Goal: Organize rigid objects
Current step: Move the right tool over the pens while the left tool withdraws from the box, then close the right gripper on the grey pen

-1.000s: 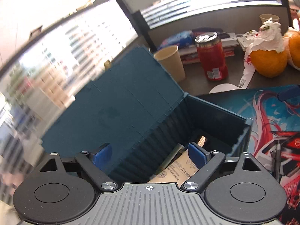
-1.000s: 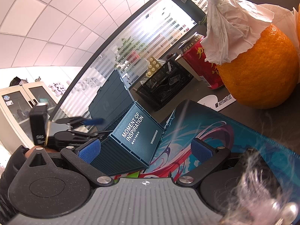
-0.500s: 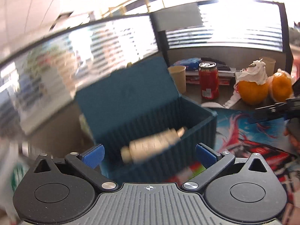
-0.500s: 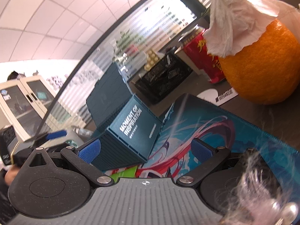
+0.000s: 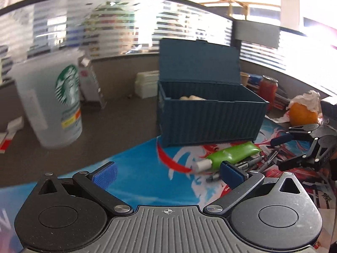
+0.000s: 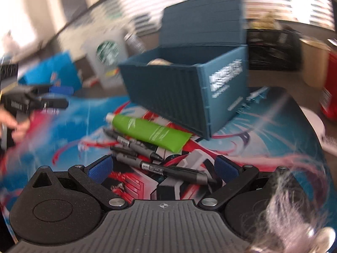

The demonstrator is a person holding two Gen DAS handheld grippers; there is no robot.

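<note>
Both claws standing open over the printed mat, box lid up.

Left wrist view: my left claw [image 5: 167, 174] is standing at its widest, having just been opening, with nothing between its blue pads [image 5: 104, 174]. Ahead, the teal ribbed box [image 5: 210, 119] is sitting at the far edge of the colourful mat [image 5: 137, 168], lid raised; something pale is showing just above its rim. A green tube [image 5: 229, 155] with a white cap is lying just in front of the box, pens [image 5: 250, 164] beside it. A white logo cup [image 5: 52, 103] is standing well left on the table. My right claw [image 5: 294, 149] is hovering open at the right edge.

Right wrist view, blurred: my right claw [image 6: 164, 167] is gaping empty over several grey-black pens [image 6: 168, 169]. The green tube [image 6: 150, 133] is lying between pens and box [image 6: 189, 92], its flat end touching the box's corner.
</note>
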